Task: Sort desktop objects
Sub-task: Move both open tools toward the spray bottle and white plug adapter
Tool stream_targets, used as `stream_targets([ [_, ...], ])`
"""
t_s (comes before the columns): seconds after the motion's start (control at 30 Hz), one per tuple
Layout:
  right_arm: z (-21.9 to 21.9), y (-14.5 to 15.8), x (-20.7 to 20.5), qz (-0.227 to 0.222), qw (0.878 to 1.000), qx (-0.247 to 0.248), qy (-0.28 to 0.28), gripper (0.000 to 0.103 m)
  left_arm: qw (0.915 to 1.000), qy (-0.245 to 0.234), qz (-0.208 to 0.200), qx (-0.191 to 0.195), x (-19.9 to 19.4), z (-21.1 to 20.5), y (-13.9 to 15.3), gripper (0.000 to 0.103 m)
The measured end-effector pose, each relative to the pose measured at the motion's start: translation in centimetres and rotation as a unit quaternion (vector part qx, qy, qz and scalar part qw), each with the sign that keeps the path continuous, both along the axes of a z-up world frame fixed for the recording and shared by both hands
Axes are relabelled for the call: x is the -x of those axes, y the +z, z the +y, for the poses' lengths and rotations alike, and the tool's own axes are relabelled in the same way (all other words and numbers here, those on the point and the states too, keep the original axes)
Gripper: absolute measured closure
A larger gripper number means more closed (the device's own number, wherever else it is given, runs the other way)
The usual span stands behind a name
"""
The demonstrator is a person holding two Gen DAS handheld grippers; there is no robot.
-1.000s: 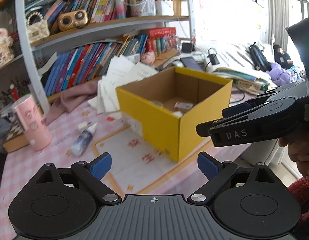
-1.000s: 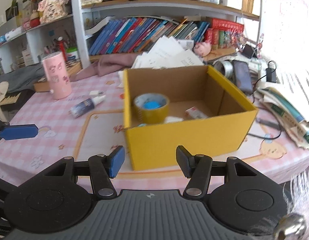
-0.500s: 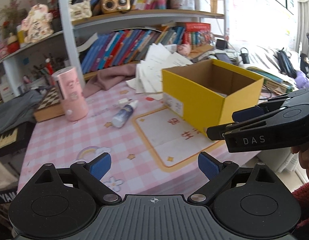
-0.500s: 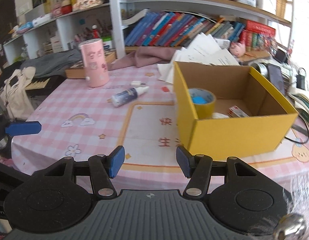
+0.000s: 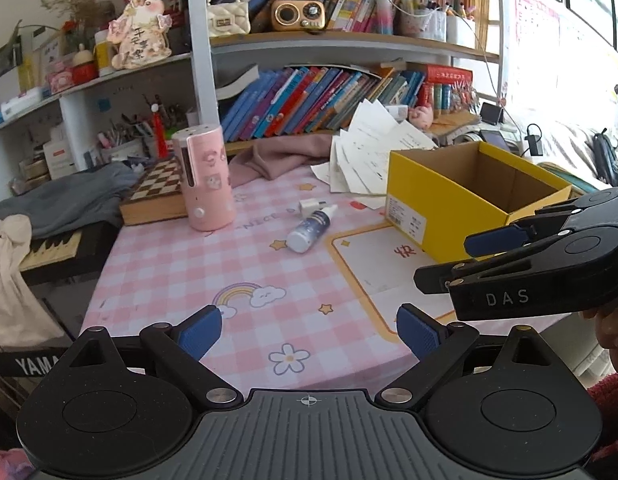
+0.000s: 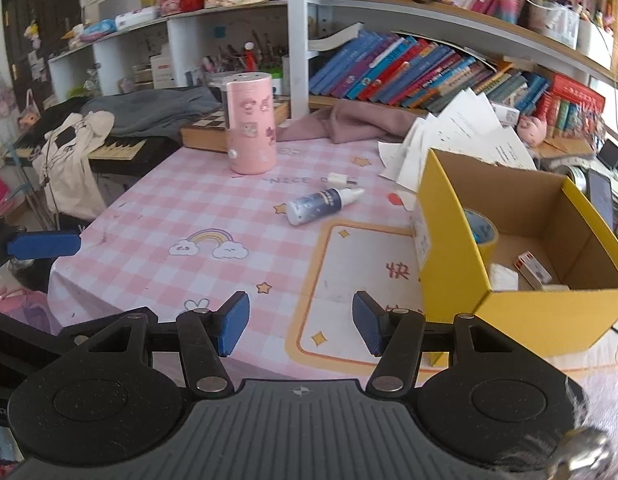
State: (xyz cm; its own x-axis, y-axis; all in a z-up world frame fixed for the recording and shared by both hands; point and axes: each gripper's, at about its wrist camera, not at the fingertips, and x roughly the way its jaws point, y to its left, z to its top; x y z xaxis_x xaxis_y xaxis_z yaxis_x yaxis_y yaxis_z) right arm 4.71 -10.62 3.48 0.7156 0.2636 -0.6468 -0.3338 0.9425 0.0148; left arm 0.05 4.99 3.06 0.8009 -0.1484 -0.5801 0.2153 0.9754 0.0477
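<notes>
Both grippers, left gripper (image 5: 307,332) and right gripper (image 6: 300,323), hover with jaws open and empty at the desk's (image 6: 157,216) near edge. Beyond lies a small bottle (image 6: 323,205), beside the yellow box (image 6: 505,312). Best approach: straddle its body crosswise.

The yellow box (image 6: 465,280) wall half-hides the tape roll (image 6: 482,229) — its lower part unseen.

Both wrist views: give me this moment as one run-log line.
left gripper: open, empty | right gripper: open, empty | spray bottle: lying on tablecloth, unsorted | yellow box: holds tape roll
</notes>
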Motion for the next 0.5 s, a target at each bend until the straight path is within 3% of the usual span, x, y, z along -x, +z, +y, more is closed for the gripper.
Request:
stream_targets([
  [0.5,-0.3,-0.9,-2.9,0.013,0.999,0.031,0.004,0.048,0.9995,0.01,0.02,0.022,-3.0,-0.7,-1.4,0.007],
])
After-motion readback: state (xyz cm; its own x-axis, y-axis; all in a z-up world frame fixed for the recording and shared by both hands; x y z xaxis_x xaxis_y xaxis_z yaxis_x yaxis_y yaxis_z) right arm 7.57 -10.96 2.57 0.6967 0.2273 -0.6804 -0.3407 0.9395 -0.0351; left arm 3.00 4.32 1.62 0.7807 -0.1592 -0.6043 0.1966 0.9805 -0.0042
